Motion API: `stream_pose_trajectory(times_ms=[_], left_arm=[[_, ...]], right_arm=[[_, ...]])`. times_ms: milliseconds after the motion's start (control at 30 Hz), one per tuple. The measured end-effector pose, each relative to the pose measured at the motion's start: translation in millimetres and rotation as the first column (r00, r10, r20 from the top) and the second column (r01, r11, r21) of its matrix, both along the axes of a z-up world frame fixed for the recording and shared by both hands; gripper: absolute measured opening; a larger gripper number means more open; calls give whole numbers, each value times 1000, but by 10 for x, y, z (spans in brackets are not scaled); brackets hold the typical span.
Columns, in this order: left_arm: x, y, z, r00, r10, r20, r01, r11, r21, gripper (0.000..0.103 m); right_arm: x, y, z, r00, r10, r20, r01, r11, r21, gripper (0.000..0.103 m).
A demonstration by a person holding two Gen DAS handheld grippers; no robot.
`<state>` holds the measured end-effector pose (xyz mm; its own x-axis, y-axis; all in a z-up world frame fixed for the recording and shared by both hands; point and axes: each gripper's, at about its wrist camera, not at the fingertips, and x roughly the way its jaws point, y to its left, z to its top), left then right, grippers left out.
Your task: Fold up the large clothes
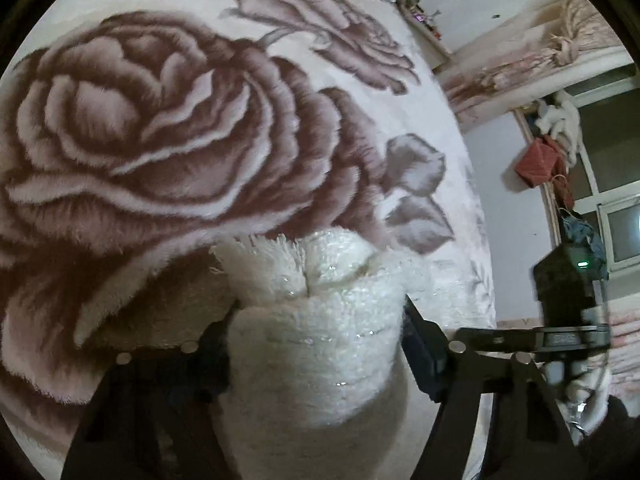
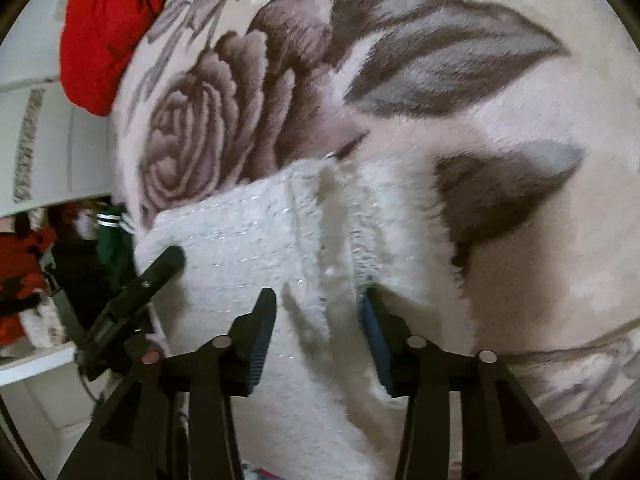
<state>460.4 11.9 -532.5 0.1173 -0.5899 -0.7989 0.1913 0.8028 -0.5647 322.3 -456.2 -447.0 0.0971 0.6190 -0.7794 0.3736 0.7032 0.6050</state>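
Observation:
A white fluffy garment [image 1: 320, 280] with glittery threads lies on a cream blanket printed with big brown roses [image 1: 160, 120]. My left gripper [image 1: 320, 344] is shut on a thick bunched end of it, and the pile bulges out between the jaws. In the right wrist view the same garment [image 2: 240, 232] lies folded flat on the blanket [image 2: 480, 60]. My right gripper [image 2: 318, 320] stands open over it. A raised fold runs between its jaws, and the blue pads do not press on it. One black finger [image 2: 164, 266] of the left gripper rests at the garment's left end.
A red garment [image 2: 108, 28] lies at the blanket's far left edge. Beyond that edge are white furniture [image 2: 40, 120] and a green garment with white stripes [image 2: 114, 236]. The left wrist view shows a window [image 1: 608, 152] and a hanging red bag [image 1: 536, 160] past the bed's right edge.

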Motion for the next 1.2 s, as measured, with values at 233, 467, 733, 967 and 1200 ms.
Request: stream_pose_trajectory(times_ms=[233, 467, 733, 967, 1200], left_arm=[[-41, 292, -9, 988, 114, -105, -123, 989, -81, 72], [68, 199, -161, 987, 113, -114, -128, 983, -130, 76], [-18, 193, -180, 985, 122, -118, -133, 987, -86, 86], [-378, 403, -114, 977, 135, -165, -152, 983, -98, 89], [-744, 425, -395, 959, 150, -240, -197, 963, -186, 93]], right_arm=[[-223, -137, 153, 990, -143, 15, 141, 986, 86, 17], [-294, -289, 530, 985, -146, 91, 151, 987, -52, 15], [-95, -138, -39, 1000, -19, -2, 19, 996, -84, 35], [-221, -117, -54, 991, 134, 16, -129, 974, -187, 83], [-388, -234, -918, 999, 45, -28, -35, 953, 301, 98]])
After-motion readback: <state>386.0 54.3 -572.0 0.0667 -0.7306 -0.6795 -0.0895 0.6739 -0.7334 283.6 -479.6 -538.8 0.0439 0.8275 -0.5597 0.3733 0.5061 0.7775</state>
